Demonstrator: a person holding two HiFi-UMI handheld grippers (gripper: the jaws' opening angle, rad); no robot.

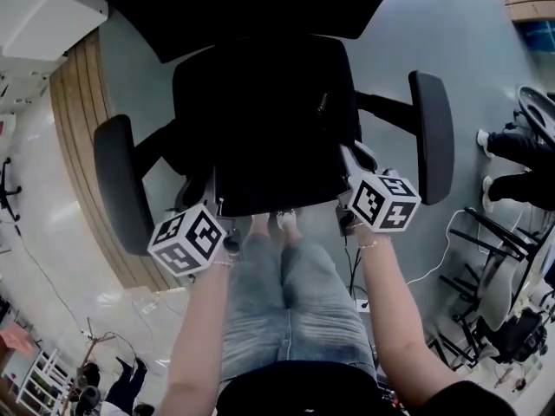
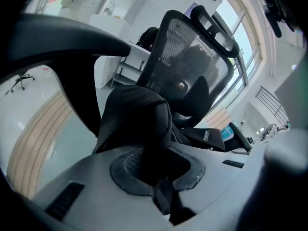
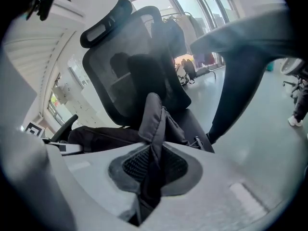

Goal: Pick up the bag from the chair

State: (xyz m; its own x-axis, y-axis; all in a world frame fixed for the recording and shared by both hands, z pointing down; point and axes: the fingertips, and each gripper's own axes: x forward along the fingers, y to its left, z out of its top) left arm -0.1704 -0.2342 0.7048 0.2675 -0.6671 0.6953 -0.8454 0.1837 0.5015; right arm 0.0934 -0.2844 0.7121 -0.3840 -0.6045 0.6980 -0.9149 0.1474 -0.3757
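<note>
Bag (image 1: 260, 120), limp black fabric, likely light, bunching where pinched: left gripper (image 2: 156, 167) jaws clamped at its seven o'clock, right gripper (image 3: 151, 165) jaws likewise at four o'clock.

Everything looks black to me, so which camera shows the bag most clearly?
The right gripper view: the bag stands out as a grey fold pinched in the right gripper. The left gripper view shows dark bunched fabric; the head view only black on the black chair.
</note>
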